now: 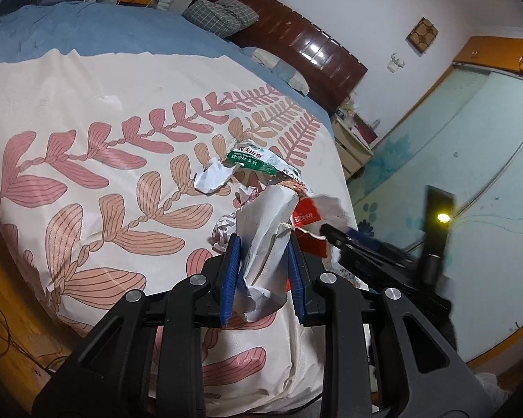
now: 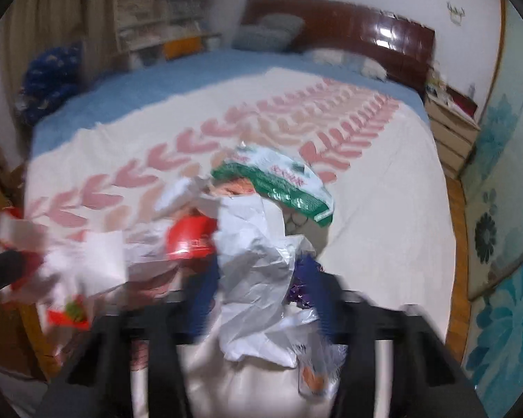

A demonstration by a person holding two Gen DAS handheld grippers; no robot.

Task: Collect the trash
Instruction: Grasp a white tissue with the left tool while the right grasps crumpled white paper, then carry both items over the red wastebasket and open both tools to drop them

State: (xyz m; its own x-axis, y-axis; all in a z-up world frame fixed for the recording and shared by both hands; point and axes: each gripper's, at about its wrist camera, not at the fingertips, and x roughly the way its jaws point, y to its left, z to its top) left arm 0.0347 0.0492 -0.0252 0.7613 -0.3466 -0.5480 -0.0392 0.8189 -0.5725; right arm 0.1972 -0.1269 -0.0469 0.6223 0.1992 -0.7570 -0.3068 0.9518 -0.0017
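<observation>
In the left wrist view my left gripper (image 1: 264, 244) is shut on a crumpled white paper (image 1: 266, 240) held just above the bed's leaf-print cover (image 1: 87, 160). Beyond it lie a crumpled white paper ball (image 1: 212, 176), a green-and-white wrapper (image 1: 258, 162), a red packet (image 1: 307, 214) and more crumpled paper (image 1: 223, 230). The right gripper shows at the right of this view (image 1: 334, 235). In the blurred right wrist view my right gripper (image 2: 261, 278) is shut on a white plastic bag (image 2: 258, 271). The red packet (image 2: 191, 235) and the green-and-white wrapper (image 2: 279, 181) lie ahead of it.
The bed has a blue sheet (image 1: 87, 31), pillows (image 1: 223, 14) and a dark wooden headboard (image 1: 313, 45). A nightstand (image 1: 352, 146) stands at the far right corner. A teal floral wardrobe door (image 1: 453, 174) is to the right. Shelves (image 2: 164, 10) stand at the back left.
</observation>
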